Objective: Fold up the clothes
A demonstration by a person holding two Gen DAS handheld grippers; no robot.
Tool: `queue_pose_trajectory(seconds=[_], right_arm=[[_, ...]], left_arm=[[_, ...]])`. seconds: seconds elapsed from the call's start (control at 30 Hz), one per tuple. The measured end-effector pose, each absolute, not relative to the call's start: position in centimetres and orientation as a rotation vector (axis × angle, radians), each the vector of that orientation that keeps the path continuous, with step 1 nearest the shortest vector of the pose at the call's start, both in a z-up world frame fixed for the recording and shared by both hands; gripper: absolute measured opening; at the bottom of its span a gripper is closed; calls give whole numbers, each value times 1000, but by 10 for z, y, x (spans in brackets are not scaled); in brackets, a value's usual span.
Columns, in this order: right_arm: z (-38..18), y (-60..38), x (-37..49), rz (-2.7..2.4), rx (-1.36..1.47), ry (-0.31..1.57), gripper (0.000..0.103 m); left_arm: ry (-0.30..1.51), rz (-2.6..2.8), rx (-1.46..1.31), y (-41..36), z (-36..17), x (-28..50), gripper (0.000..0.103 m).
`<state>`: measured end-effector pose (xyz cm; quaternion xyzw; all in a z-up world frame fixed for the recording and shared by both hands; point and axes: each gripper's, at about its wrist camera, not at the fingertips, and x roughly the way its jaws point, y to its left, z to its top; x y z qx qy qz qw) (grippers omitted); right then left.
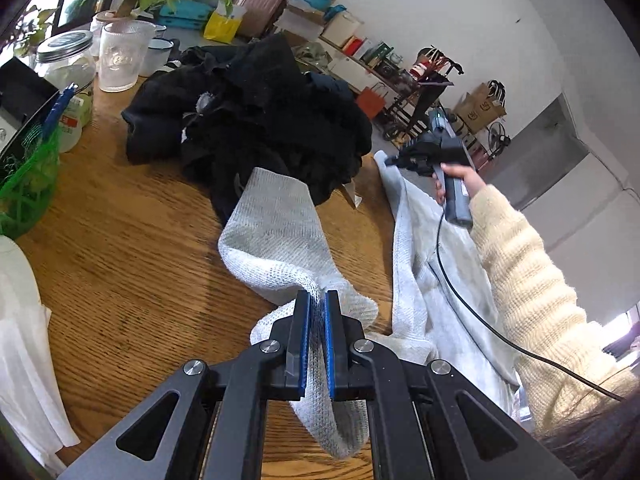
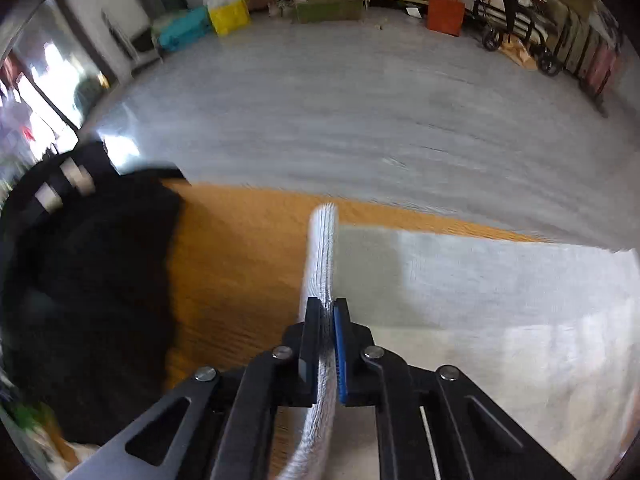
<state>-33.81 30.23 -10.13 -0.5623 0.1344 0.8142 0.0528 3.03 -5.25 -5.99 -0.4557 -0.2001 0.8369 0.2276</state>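
Observation:
A light grey knit garment [image 1: 416, 264] lies along the right side of the wooden table [image 1: 120, 240]. One narrow part of it, like a sleeve [image 1: 272, 232], runs up toward the black clothes. My left gripper [image 1: 318, 300] is shut on that narrow part, the knit pinched between the blue pads. A hand in a cream sleeve holds my right gripper [image 1: 390, 159] at the garment's far corner. In the right wrist view, the right gripper [image 2: 327, 306] is shut on a raised fold of the grey garment [image 2: 322, 248]; the rest [image 2: 480, 280] lies flat to the right.
A heap of black clothes [image 1: 260, 112] fills the table's far middle, also at the left [image 2: 88, 280]. A lidded glass jar [image 1: 66, 60], a ribbed glass cup [image 1: 122, 56], a green net bag [image 1: 24, 184] and a white cloth [image 1: 20, 320] line the left. The table's far edge [image 2: 400, 212] drops to the floor.

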Motion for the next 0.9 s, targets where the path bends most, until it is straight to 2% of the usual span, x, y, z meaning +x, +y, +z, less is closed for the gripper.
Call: queue_pose_trajectory(seconds=[0.07,0.13,0.2,0.27,0.3,0.33,0.5,0.53,0.6,0.67,0.77,0.83,0.9], right_arm=[[-99,295,-344,2492,-1712,472,7],[-106,281,-348,2479,-1729,393,8],[-111,279,-348,2502,-1690,473,10],[-119,281,-344,2533,-1614,596,29],[-123,283,-344,2540,-1600,676,61],[-124,289,-339,2546,-1576,770,73],[-97,302,-289,2633,-1614,1003,75],[-89,299,-273,2693,-1649,1019,74],[-75,284,-240,2787,-1698,929,79],[-62,254,-210,2878,-1804,733,80],[-56,204,-190,2967,-1945,413,80],[-55,176,-187,2978,-1999,229,79],[-66,152,-185,2950,-2100,214,76]], left_arm=[[-559,2306,-1252,-54,-59,32,5],[-570,2314,-1248,-55,-58,32,5],[-594,2337,-1214,-59,-53,34,5],[-624,2375,-1162,-65,-45,37,5],[-637,2391,-1139,-69,-41,38,5],[-652,2415,-1115,-73,-37,39,5],[-723,2444,-1184,-86,-39,27,5],[-704,2451,-1237,-83,-43,19,9],[-657,2467,-1330,-78,-51,4,9],[-619,2457,-1416,-71,-62,-10,12],[-610,2432,-1514,-61,-76,-29,26],[-621,2362,-1566,-55,-82,-42,44],[-643,2281,-1605,-50,-87,-55,48]])
